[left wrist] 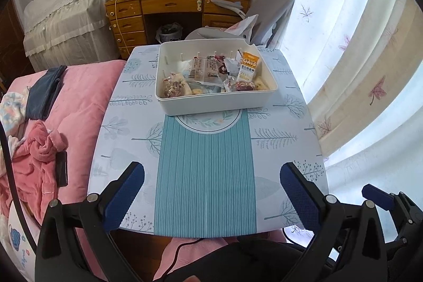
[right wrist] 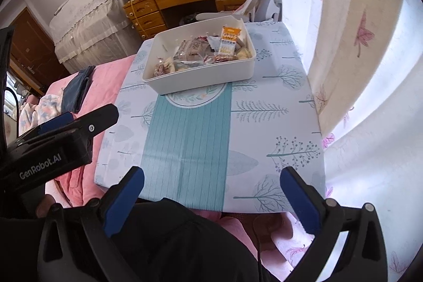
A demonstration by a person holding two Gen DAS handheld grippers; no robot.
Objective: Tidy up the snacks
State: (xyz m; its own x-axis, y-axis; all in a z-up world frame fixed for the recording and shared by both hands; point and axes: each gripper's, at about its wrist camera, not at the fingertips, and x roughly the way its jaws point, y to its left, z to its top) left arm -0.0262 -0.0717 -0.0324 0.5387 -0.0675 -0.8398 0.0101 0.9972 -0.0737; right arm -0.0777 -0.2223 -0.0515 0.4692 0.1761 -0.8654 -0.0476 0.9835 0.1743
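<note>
A: Where are the snacks (left wrist: 211, 75)?
B: They lie heaped in the white bin (left wrist: 216, 99), which sits at the far end of the worktop (left wrist: 127, 128), partly over the teal striped mat (left wrist: 206, 176). An orange oat bar packet (left wrist: 248, 66) leans upright near the bin's right side.

A: And the tongs?
B: The left tongs (left wrist: 211, 192) hang above the worktop's near edge, spread wide and holding nothing. The right tongs (right wrist: 211, 197) are likewise wide apart and empty, just beside them, to the right.

A: Anything around it?
B: A pink bed (left wrist: 79, 102) touches the worktop's left side; a curtain (left wrist: 357, 70) hangs on the right.
</note>
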